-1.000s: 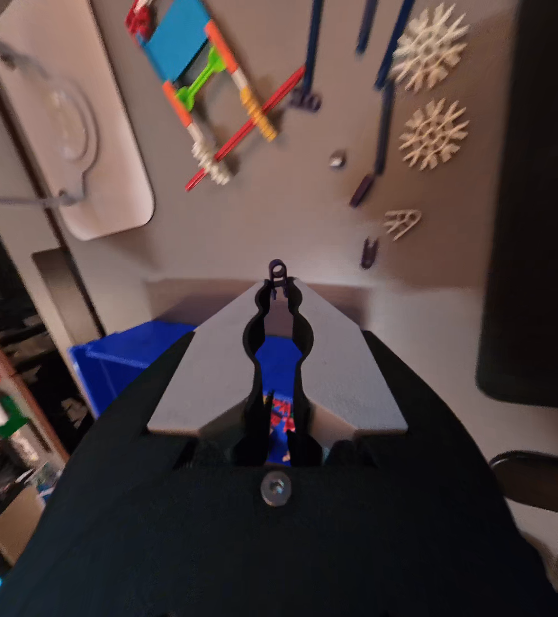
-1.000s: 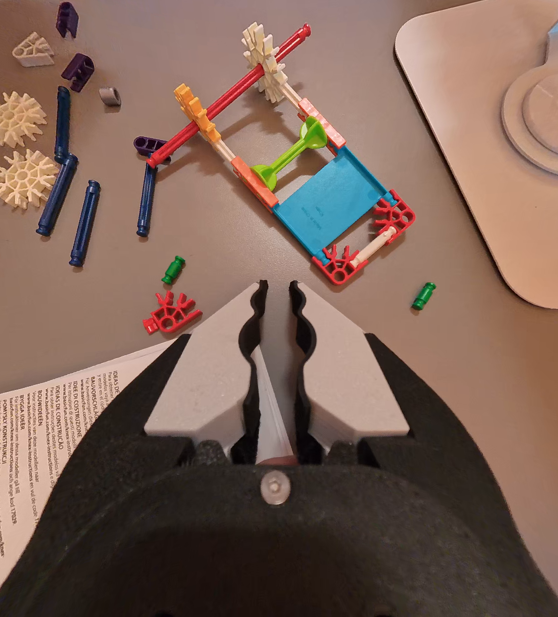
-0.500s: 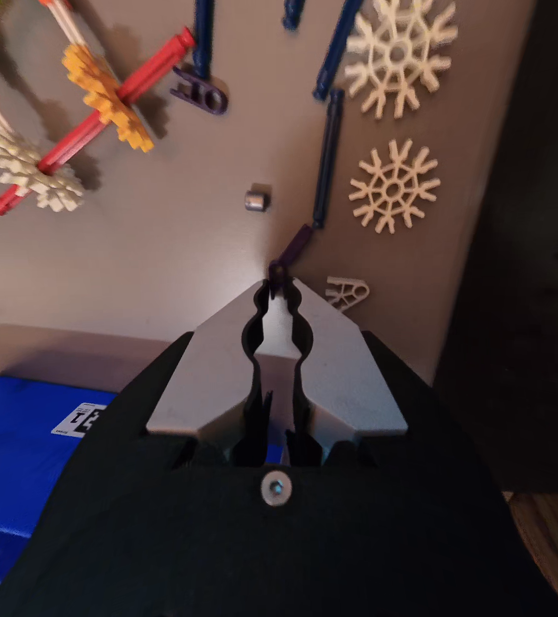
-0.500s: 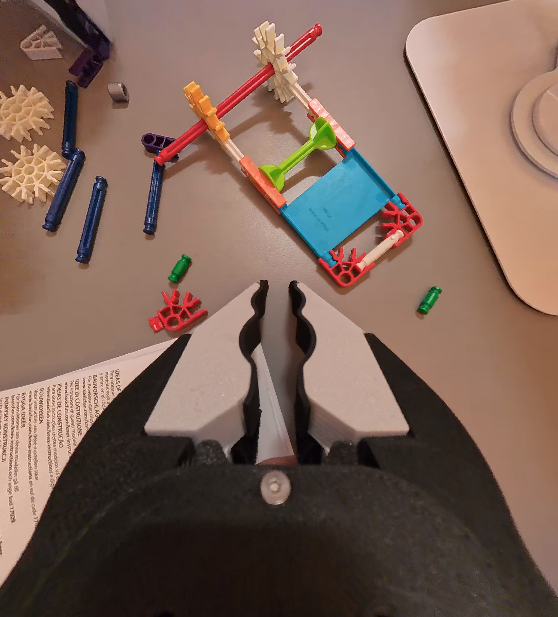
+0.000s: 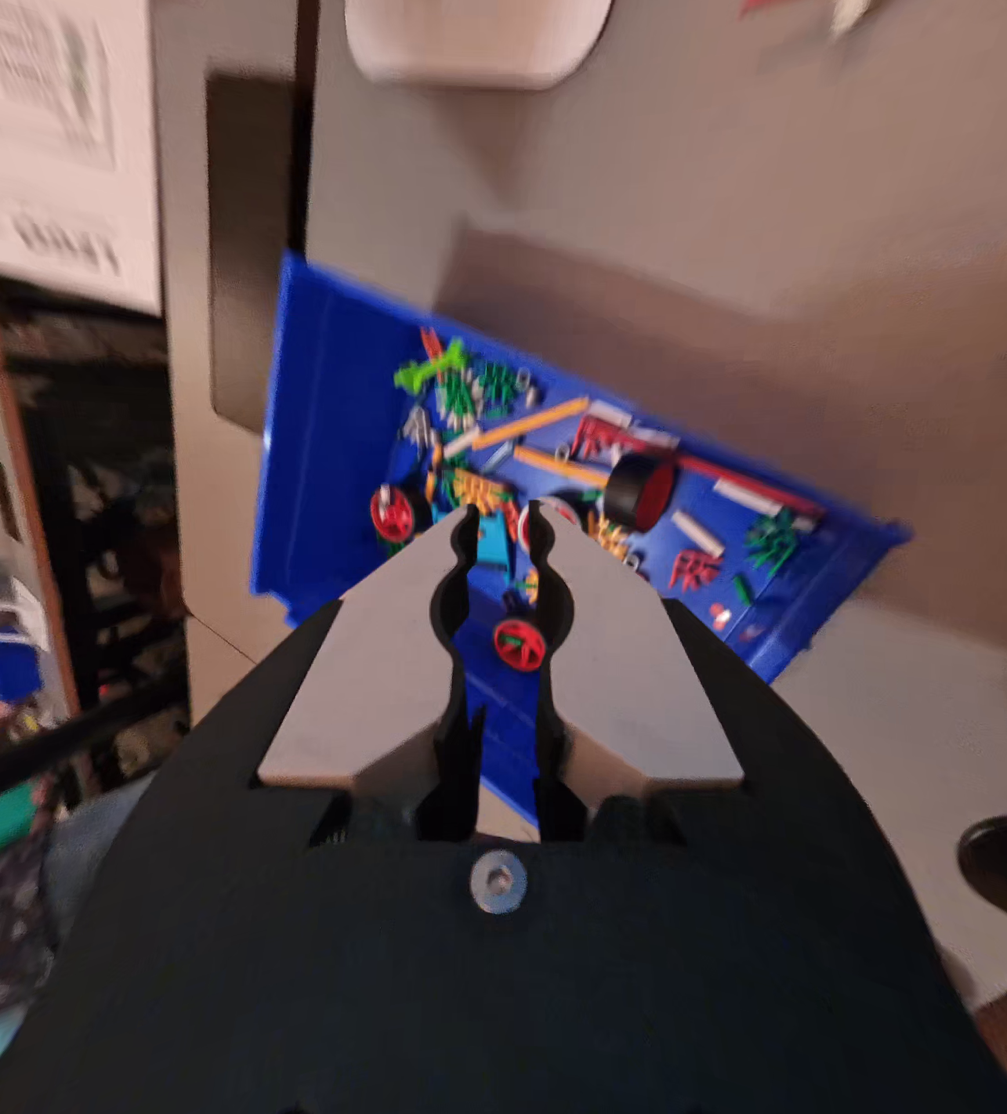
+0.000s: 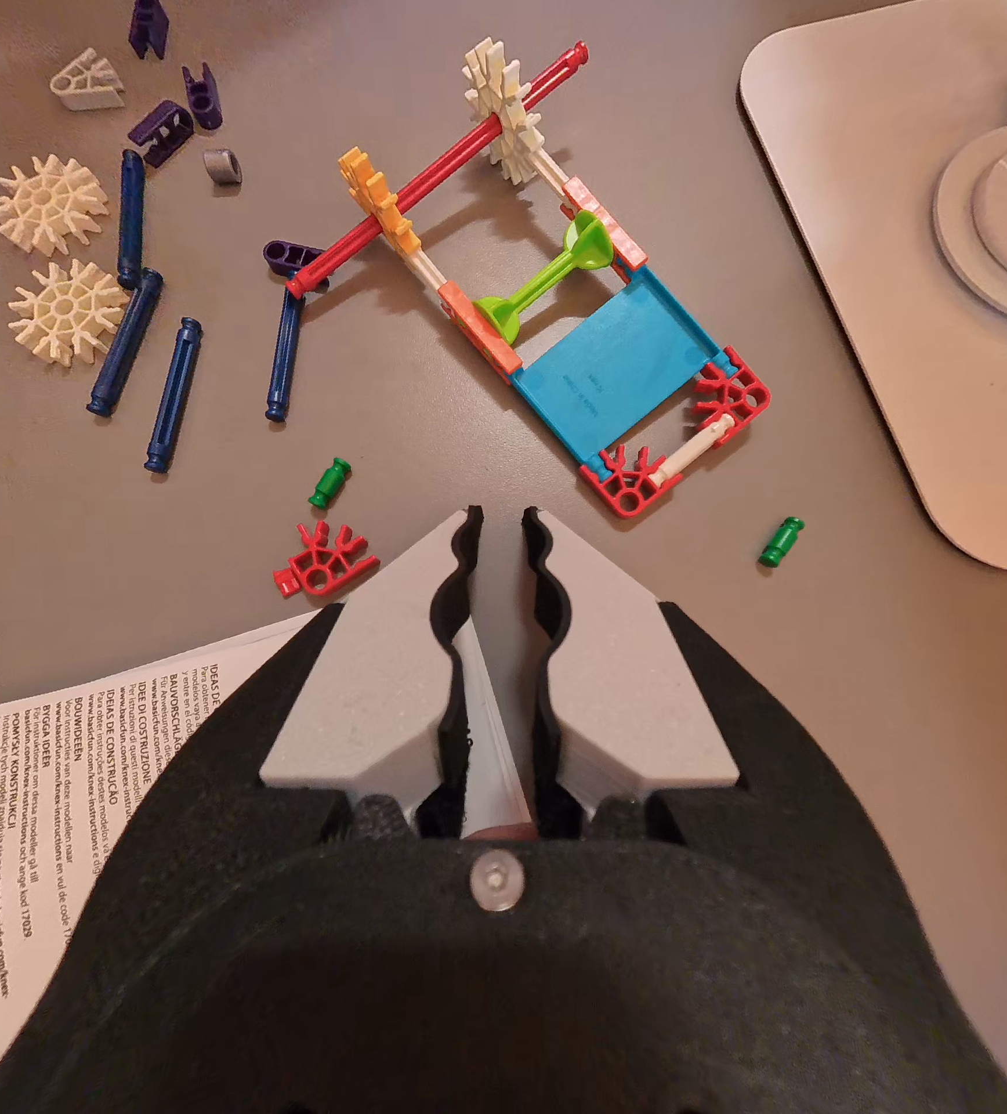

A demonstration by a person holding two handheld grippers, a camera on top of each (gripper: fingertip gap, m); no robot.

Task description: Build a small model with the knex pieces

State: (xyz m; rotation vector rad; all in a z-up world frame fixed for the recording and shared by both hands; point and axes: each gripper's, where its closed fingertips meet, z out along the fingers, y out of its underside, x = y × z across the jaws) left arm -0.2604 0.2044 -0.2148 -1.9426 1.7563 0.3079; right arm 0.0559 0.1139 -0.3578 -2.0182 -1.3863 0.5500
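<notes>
My left gripper [image 5: 501, 512] is open and empty, hovering over a blue bin [image 5: 320, 422] full of loose construction-toy pieces, among them a red wheel [image 5: 519, 644] and a black tyre [image 5: 640, 491]. This view is blurred. My right gripper [image 6: 501, 512] is open and empty above the grey table. Just ahead of it lies a partly built model [image 6: 609, 368] with a blue panel, red corner connectors, a green rod and a long red rod. A loose red connector [image 6: 323, 563] lies left of the fingertips, and a short green rod [image 6: 329, 482] lies beyond it.
Several blue rods [image 6: 172, 395], two white snowflake connectors [image 6: 49, 205], three purple clips [image 6: 203, 96] and a grey spacer [image 6: 222, 167] lie at far left. A printed sheet [image 6: 67, 783] lies near left. A pale board [image 6: 911, 241] is on the right, with another green rod [image 6: 781, 541] near it. My right fingertips sit around 35 centimeters from my left ones. From my right tips it is roughly 5 centimeters to the short green rod [image 6: 329, 482]; from my left, 35 centimeters. My right tips are roughly 5 centimeters from the loose red connector [image 6: 323, 563]. My left gripper's tips are some 20 centimeters from the red wheel [image 5: 519, 644].
My left gripper let go of the purple clip it held and swung away from the table to above the blue bin. A third purple clip now lies at far left. The right gripper barely moved.
</notes>
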